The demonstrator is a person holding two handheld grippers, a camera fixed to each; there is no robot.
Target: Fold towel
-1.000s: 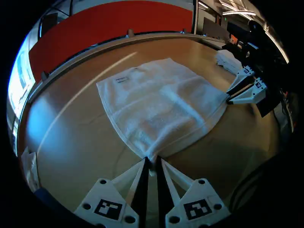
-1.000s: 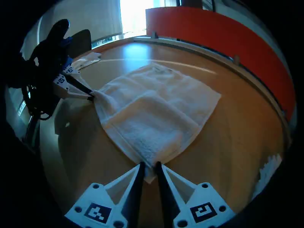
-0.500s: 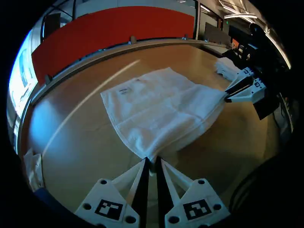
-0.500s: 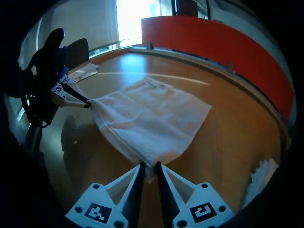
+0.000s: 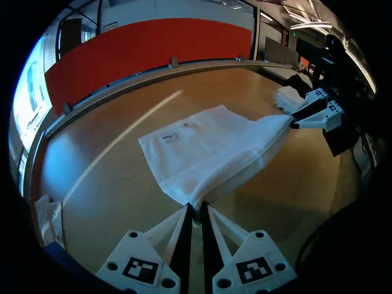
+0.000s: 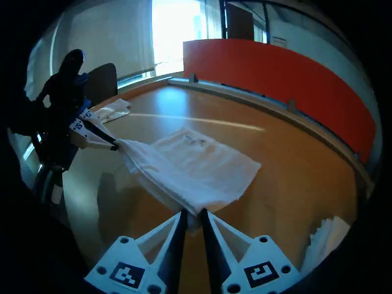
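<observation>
I had the left gripper [image 5: 196, 208] clamped on one near corner of the white towel [image 5: 210, 142] and the right gripper [image 6: 192, 213] pinching the other. Its near edge hung lifted off the wooden table [image 5: 98, 166], while the far part lay flat on it. A red partition [image 5: 147, 44] ran along the table's far side, with a bright window [image 6: 174, 29] beyond. More white cloth [image 6: 113, 109] lay near the rim. The towel's small tag [image 5: 168, 137] was too small to read.
</observation>
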